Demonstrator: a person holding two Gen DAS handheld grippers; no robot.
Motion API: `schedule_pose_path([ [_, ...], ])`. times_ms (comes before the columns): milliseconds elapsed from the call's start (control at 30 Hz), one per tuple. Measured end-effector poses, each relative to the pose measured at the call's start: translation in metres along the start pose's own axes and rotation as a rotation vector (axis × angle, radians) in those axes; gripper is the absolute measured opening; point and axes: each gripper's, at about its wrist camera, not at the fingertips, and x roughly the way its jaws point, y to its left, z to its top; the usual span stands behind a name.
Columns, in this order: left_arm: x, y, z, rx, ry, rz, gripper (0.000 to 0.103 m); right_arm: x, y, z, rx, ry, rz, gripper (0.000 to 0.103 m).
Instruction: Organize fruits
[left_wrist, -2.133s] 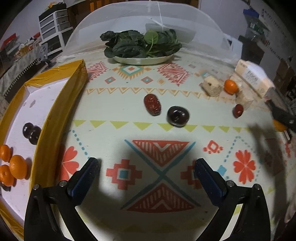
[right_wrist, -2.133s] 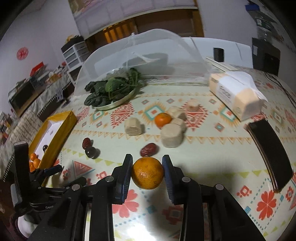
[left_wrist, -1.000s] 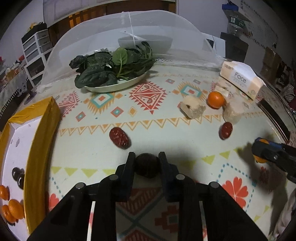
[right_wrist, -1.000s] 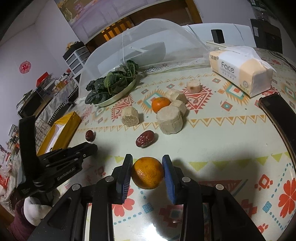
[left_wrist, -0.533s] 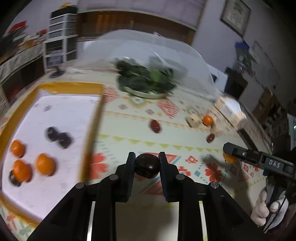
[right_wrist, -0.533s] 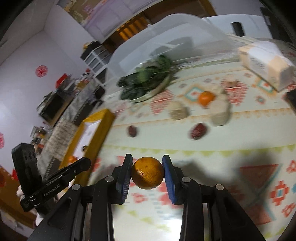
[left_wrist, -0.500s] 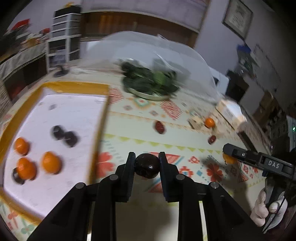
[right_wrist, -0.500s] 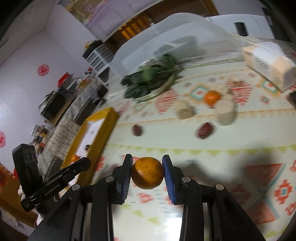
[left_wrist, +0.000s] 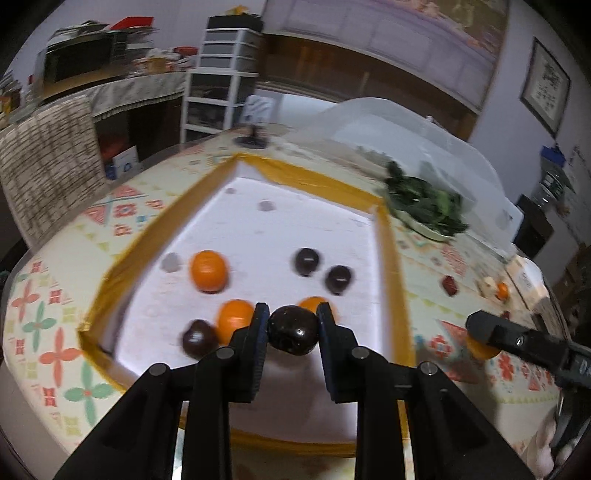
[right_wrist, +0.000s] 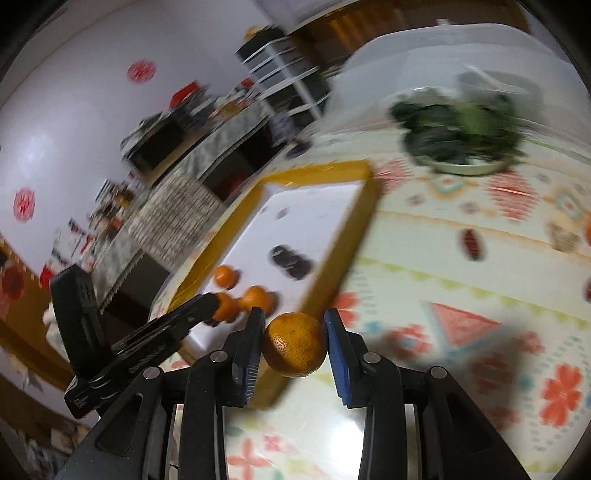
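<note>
My left gripper (left_wrist: 292, 332) is shut on a dark round fruit (left_wrist: 293, 335) and hangs over the near part of the yellow-rimmed white tray (left_wrist: 388, 266). In the tray lie three oranges, one of them (left_wrist: 208, 271) at the left, and three dark fruits, two of them (left_wrist: 306, 261) (left_wrist: 338, 279) side by side. My right gripper (right_wrist: 294, 341) is shut on an orange (right_wrist: 294, 345) just right of the tray's yellow rim (right_wrist: 341, 258). The left gripper's finger (right_wrist: 177, 321) shows over the tray in the right wrist view. A red date (left_wrist: 448, 285) and a small orange (left_wrist: 501, 290) lie on the patterned cloth.
A plate of dark leafy greens (left_wrist: 424, 212) sits beyond the tray under a clear dome cover (left_wrist: 399, 122). Beige chunks (left_wrist: 487, 286) lie near the small orange at the right. The table's edge (left_wrist: 22, 350) runs close along the tray's left side, with shelving behind.
Both grippers have swung left toward the tray with their fruit. The left one now hangs over the tray's inside; the right one has reached the tray's right rim.
</note>
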Motion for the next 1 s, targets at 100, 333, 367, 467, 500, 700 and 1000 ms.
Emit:
schedule_pose_path([
  [100, 0.001, 0.012, 0.000, -0.002, -0.005, 0.025, 0.025, 0.026, 0.021, 0.001, -0.054, 0.024, -0.018, 0.036],
  [333, 0.000, 0.027, 0.002, -0.013, -0.025, 0.060, 0.027, 0.055, 0.043, -0.003, -0.138, 0.031, -0.081, 0.037],
  [367, -0.001, 0.027, 0.002, -0.013, -0.027, 0.066, 0.030, 0.056, 0.044, -0.003, -0.140, 0.032, -0.085, 0.037],
  [467, -0.006, 0.028, 0.004, -0.005, -0.054, 0.090, 0.046, 0.062, 0.047, -0.004, -0.143, 0.030, -0.098, 0.037],
  [500, -0.009, 0.028, 0.004, 0.000, -0.068, 0.103, 0.051, 0.064, 0.048, -0.003, -0.140, 0.029, -0.103, 0.037],
  [700, -0.024, 0.026, 0.006, 0.017, -0.114, 0.158, 0.066, 0.063, 0.047, -0.002, -0.119, 0.007, -0.112, 0.050],
  [1000, -0.042, -0.001, 0.003, 0.108, -0.171, 0.243, 0.076, 0.037, 0.037, -0.008, -0.068, -0.049, -0.116, 0.060],
])
